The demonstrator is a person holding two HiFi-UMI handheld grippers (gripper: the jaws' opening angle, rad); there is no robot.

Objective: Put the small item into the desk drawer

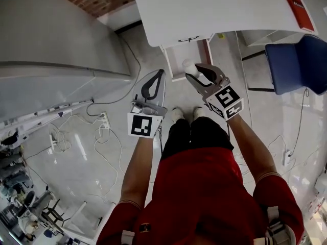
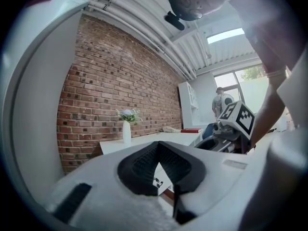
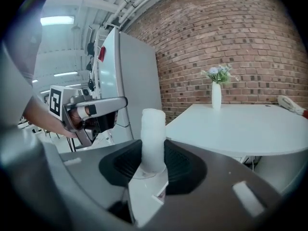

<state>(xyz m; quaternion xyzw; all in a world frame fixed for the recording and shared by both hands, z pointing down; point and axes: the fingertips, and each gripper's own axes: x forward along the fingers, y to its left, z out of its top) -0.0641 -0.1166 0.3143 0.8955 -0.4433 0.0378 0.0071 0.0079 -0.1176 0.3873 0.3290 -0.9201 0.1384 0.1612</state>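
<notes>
Nearest, at the bottom of the head view, stands a person [image 1: 204,188] in a red top and dark trousers, both arms held forward over a pale glossy floor [image 1: 92,162]. White cables [image 1: 60,137] trail over the floor to the left. The left tool [image 1: 160,74] is a little nearer than the right and points ahead; in the left gripper view the left tool [image 2: 159,148] has its black pads meeting at the tips, narrow, with nothing between them. The right tool [image 1: 192,71] is just beside it to the right. It is clamped on the small white cylinder [image 1: 189,65]. In the right gripper view the right tool [image 3: 153,158] presses a dark pad on each side of the small white cylinder [image 3: 153,134], which stands upright and rises above the pads. In the head view the cylinder shows over the near edge of the open drawer [image 1: 169,63], which is pulled out from under the white counter [image 1: 219,9]. How high it hangs above the drawer cannot be told. A blue chair [image 1: 296,65] stands to the right of the drawer, and a big grey cabinet [image 1: 51,34] fills the left side. A red book [image 1: 299,6] lies at the far right of the counter. At its far end a white vase of flowers [image 3: 216,96] stands before the brick wall [image 3: 231,42].
</notes>
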